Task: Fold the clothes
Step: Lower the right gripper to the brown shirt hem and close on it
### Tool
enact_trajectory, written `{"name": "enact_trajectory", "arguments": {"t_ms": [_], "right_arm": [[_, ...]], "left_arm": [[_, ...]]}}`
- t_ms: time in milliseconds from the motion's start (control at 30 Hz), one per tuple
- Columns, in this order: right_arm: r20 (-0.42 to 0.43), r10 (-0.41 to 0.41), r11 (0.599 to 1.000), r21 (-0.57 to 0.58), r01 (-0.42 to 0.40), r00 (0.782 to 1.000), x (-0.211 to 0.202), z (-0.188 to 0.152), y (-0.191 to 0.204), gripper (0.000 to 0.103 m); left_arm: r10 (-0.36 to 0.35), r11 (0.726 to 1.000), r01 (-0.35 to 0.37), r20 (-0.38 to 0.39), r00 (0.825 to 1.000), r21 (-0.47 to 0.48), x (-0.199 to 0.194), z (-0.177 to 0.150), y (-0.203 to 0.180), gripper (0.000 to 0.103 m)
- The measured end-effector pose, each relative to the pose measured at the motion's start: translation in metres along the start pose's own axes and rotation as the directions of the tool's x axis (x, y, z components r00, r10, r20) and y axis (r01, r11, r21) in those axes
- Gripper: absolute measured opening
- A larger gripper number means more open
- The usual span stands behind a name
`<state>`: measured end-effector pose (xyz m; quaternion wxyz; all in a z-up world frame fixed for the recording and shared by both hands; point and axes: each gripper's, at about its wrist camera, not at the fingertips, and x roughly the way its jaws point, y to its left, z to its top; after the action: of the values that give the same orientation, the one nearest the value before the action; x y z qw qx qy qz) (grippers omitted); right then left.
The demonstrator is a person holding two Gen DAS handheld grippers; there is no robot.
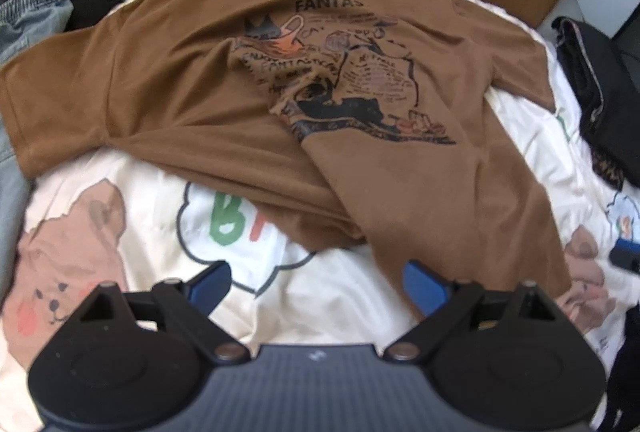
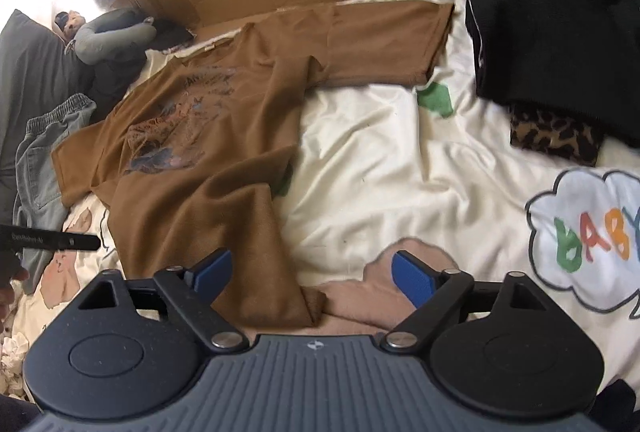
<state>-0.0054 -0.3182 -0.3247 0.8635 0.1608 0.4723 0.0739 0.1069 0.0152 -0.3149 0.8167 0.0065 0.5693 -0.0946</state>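
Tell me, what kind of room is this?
Probably a bedroom. A brown T-shirt lies spread on a cream bear-print bedcover, and more clothes are piled at the edges: jeans and a folded black garment.

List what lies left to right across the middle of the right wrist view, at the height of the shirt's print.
Denim shorts → brown T-shirt → bare cream duvet → leopard-print cloth, tucked under the black garment.
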Motion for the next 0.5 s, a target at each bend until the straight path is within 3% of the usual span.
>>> {"name": "enact_trajectory", "arguments": {"t_ms": [233,367,500], "right_arm": [[-0.097,0.045,0.997,-0.063,-0.052,0.994,0.027,-0.012,0.015,0.087],[-0.138,0.054,0.992,-0.102,-0.068,0.989,0.042,-0.015,0.025,0.072],[-0.148,0.051,0.988,-0.136,-0.071,0.988,0.051,-0.014,0.028,0.072]], "left_arm": [[-0.08,0.997,0.081,-0.029,0.996,0.013,0.016,-0.007,-0.004,0.089],[-0.149,0.987,0.152,-0.053,0.987,0.059,0.02,-0.014,-0.01,0.089],[-0.154,0.979,0.161,-0.068,0.986,0.121,0.022,-0.019,-0.019,0.089]]}}
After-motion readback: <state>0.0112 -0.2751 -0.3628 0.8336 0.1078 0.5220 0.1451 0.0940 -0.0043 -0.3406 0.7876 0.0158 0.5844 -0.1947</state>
